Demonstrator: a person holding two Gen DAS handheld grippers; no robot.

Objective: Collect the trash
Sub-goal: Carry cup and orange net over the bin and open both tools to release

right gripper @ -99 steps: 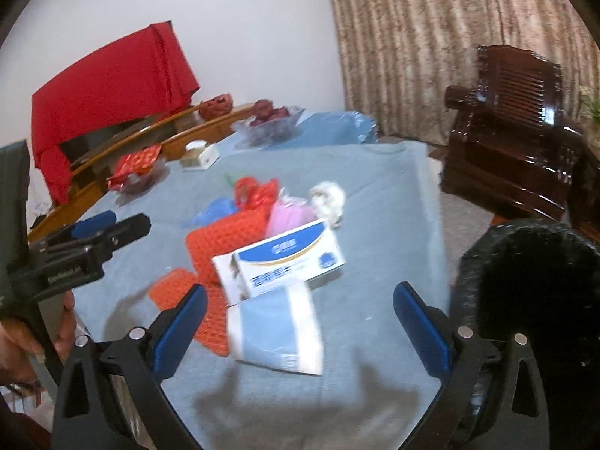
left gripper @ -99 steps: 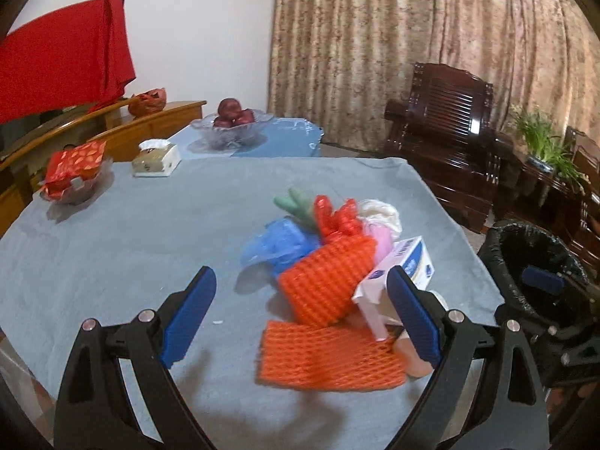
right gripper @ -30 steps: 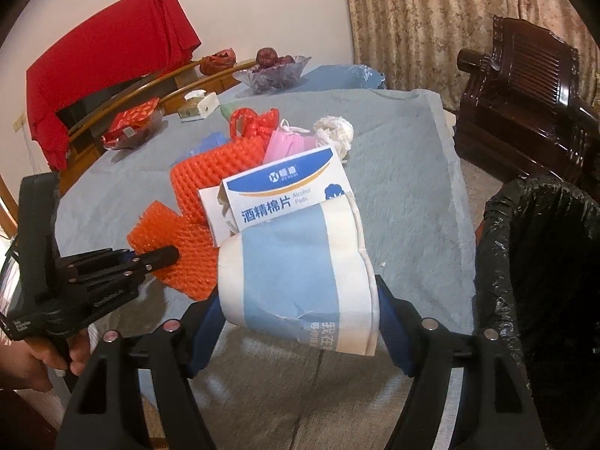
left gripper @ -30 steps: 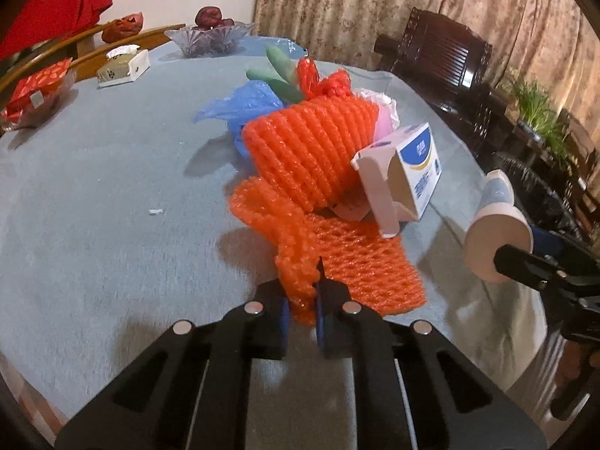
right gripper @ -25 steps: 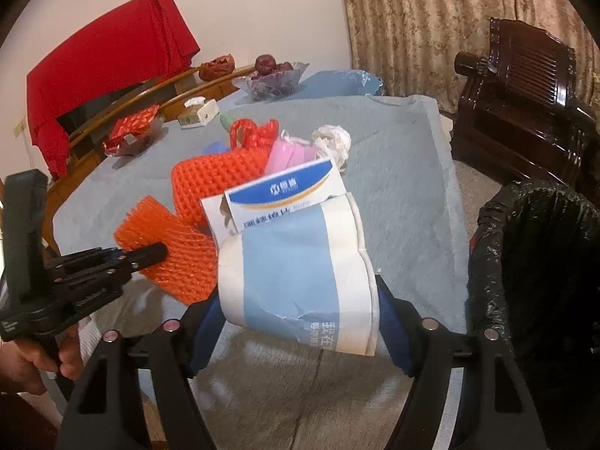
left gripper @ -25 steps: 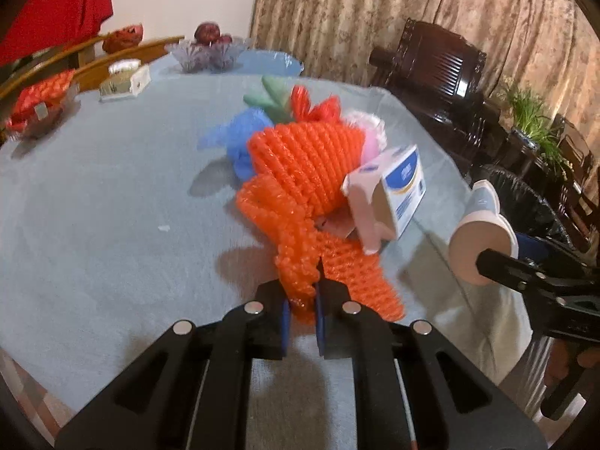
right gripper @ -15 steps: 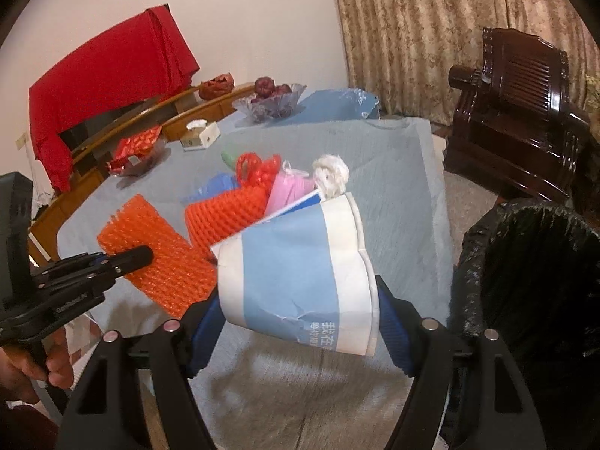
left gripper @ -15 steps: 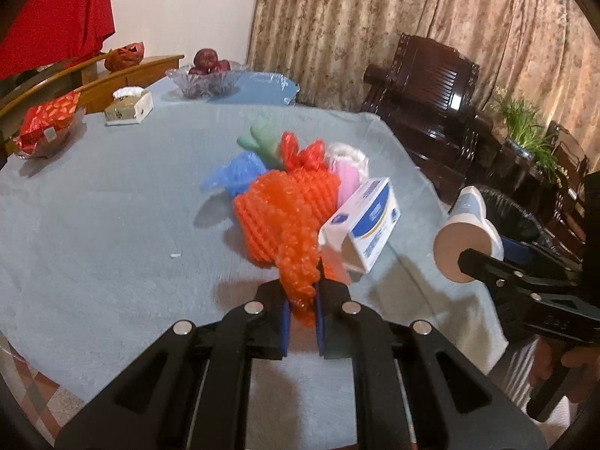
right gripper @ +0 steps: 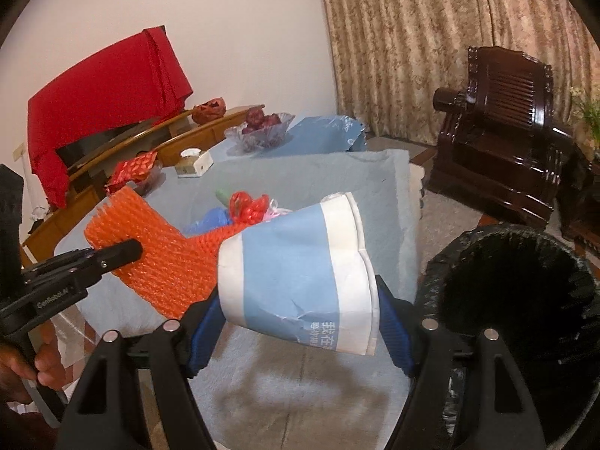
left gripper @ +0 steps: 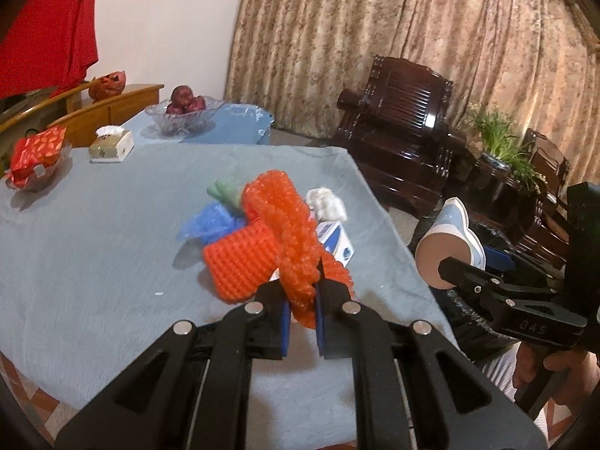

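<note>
My left gripper [left gripper: 302, 290] is shut on an orange foam net [left gripper: 285, 225], which hangs lifted above the grey-blue tablecloth [left gripper: 93, 232]. In the right wrist view that net [right gripper: 157, 258] sits at the left gripper's tip [right gripper: 125, 251]. My right gripper [right gripper: 298, 328] is shut on a crushed blue-and-white paper cup [right gripper: 296, 270], held just left of the black-bagged trash bin [right gripper: 517, 300]. On the table lie a second orange net [left gripper: 240, 258], a blue bag [left gripper: 206, 223], a small box [left gripper: 337, 243] and a white wad [left gripper: 326, 204].
A fruit bowl [left gripper: 183, 112], a tissue box [left gripper: 110, 144] and a dish of red packets [left gripper: 35, 157] stand at the table's far side. A dark wooden armchair [left gripper: 405, 127] and a potted plant [left gripper: 498, 142] are beyond the bin. A person's hand [left gripper: 555, 371] grips the right handle.
Both grippers have risen. The orange net has come up off the table in the left gripper, and the cup has lifted clear of the small box.
</note>
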